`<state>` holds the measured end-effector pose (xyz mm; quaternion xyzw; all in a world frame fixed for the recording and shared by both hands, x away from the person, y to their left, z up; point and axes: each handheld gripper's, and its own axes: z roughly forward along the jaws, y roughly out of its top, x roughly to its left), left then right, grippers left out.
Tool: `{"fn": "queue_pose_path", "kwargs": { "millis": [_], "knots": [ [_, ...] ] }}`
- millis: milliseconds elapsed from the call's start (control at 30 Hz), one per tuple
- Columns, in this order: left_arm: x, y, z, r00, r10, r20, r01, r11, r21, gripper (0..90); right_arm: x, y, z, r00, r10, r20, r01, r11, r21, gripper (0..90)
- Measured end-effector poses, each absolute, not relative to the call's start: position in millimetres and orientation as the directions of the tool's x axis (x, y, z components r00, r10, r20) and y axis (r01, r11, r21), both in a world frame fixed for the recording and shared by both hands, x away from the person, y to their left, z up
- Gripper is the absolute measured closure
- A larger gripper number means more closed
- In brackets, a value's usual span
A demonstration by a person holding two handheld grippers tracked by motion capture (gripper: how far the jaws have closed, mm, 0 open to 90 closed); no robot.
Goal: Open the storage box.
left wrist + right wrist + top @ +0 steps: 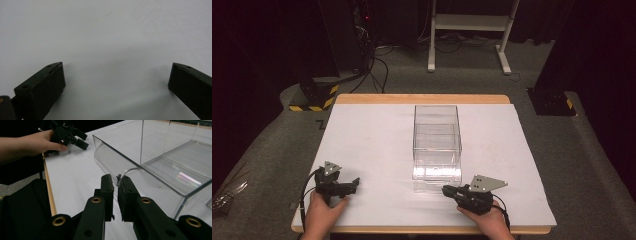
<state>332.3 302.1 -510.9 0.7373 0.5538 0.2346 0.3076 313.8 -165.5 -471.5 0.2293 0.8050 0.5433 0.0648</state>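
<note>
Near the middle of the high view stands the clear plastic drawer box (437,145). Right gripper (115,187), jaws nearly shut, sits by its handle (127,171) to pull. Left gripper (116,75) rests, spread wide.

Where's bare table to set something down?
Free: the white table left of the clear box, and the strip to the box's right. Crowded: the near edge, with the left claw and right claw at the box front.

High view downward over the white table (362,145); tong-mounted views low, close, both on that table surface.
</note>
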Motion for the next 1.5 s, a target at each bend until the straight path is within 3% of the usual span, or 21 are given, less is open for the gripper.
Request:
{"fn": "queue_pose_path", "kwargs": {
  "millis": [1233,1367,1500],
  "knots": [
    [332,302,-511,0.276,0.961,0.006,0.673,-0.198,0.713,0.8,289,-178,-477,-0.911,0.379,0.164,0.290,0.303,0.908,82.9],
    [332,302,-511,0.276,0.961,0.005,0.672,-0.197,0.714,0.8,289,-179,-476,-0.903,0.389,0.182,0.304,0.280,0.910,73.2],
    [332,302,-511,0.276,0.961,0.006,0.672,-0.197,0.714,0.8,286,-185,-471,-0.897,0.405,0.178,0.298,0.258,0.919,71.1]
  ]
}}
